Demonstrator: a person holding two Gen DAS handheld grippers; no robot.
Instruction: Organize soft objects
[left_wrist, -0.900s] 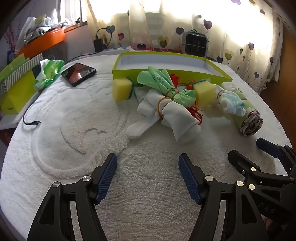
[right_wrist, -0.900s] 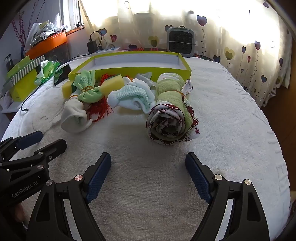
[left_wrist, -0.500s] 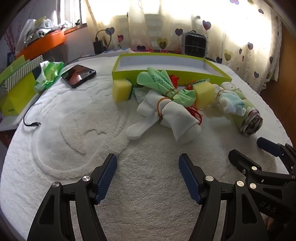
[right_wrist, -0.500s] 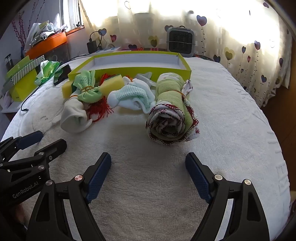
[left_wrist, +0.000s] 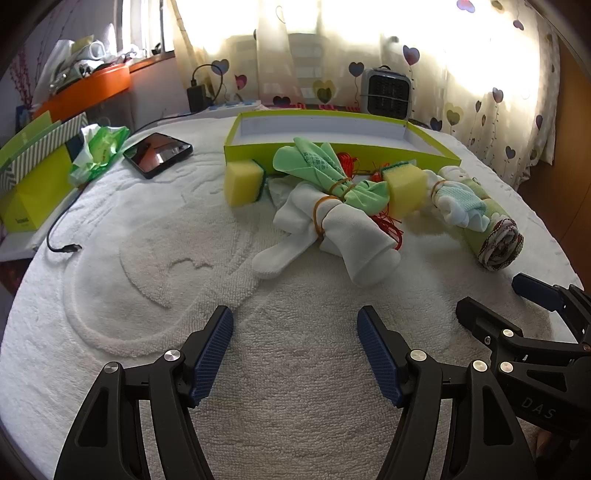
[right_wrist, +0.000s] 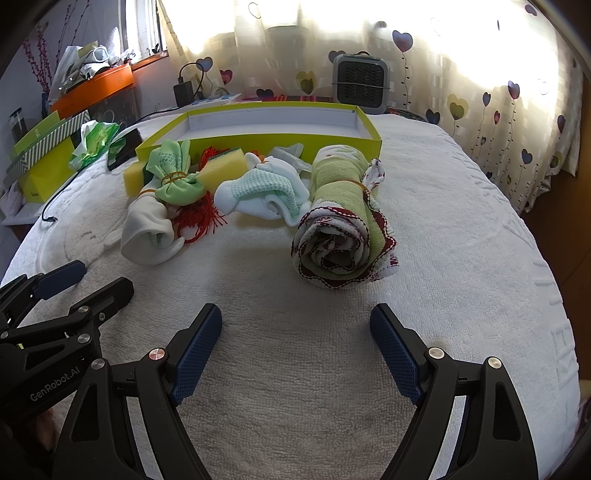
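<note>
Several soft things lie heaped on the white towel-covered surface just in front of the empty lime-green box (right_wrist: 258, 142): a rolled green towel (right_wrist: 341, 218), a banded white cloth bundle (left_wrist: 347, 225), a green cloth bundle (left_wrist: 325, 173), mint-and-white socks (right_wrist: 262, 195) and two yellow sponges (left_wrist: 242, 181). Both the left gripper (left_wrist: 295, 350) and the right gripper (right_wrist: 295, 347) hover short of the pile, jaws wide and empty. Nothing appears sorted yet; likely next, the right gripper advances and closes across the towel roll.
</note>
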